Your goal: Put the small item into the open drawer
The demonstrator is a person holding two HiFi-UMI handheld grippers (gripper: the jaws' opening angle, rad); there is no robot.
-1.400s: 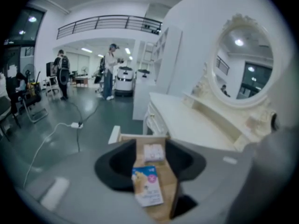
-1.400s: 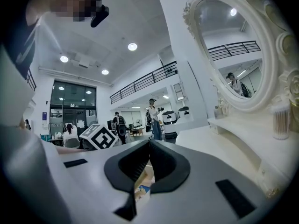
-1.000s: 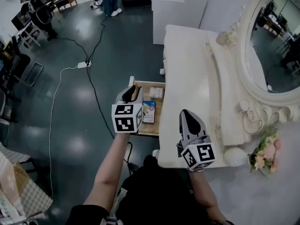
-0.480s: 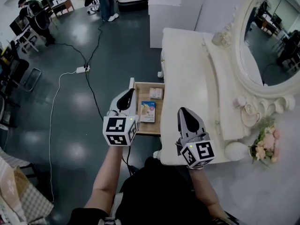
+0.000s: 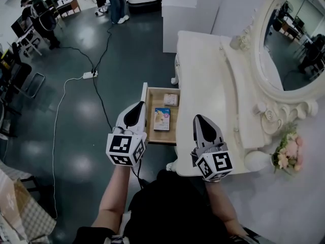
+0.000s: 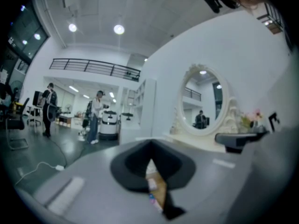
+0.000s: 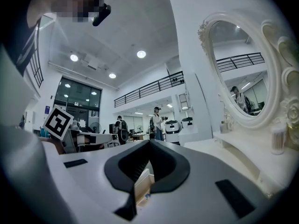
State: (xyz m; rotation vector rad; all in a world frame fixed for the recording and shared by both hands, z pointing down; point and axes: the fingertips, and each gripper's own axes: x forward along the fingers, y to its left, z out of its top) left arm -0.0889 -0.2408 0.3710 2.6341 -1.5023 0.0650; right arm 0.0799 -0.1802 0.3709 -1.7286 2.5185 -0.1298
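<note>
- Small item (image 5: 162, 119), a flat printed packet, lies on the wooden bottom of the open drawer (image 5: 159, 138), near its middle and apart from a second pale packet (image 5: 171, 99) toward the far end
- It looks light, thin and slightly flexible, probably with a slick surface; lying flat, it offers little to pinch except a long edge, which would first need tipping up
- Left claw (image 5: 138, 105) hangs just beside the drawer's front panel, on the floor side, its jaws pressed together on nothing
- Right claw (image 5: 199, 120) hovers over the worktop (image 5: 203, 70) near its edge, jaws likewise together and empty
- Judged from this, the placing looks done
- Drawer walls sit close around the packet; open floor lies to the person's left, while the mirror (image 5: 289, 39) and flowers (image 5: 287, 154) crowd the worktop's right side
</note>
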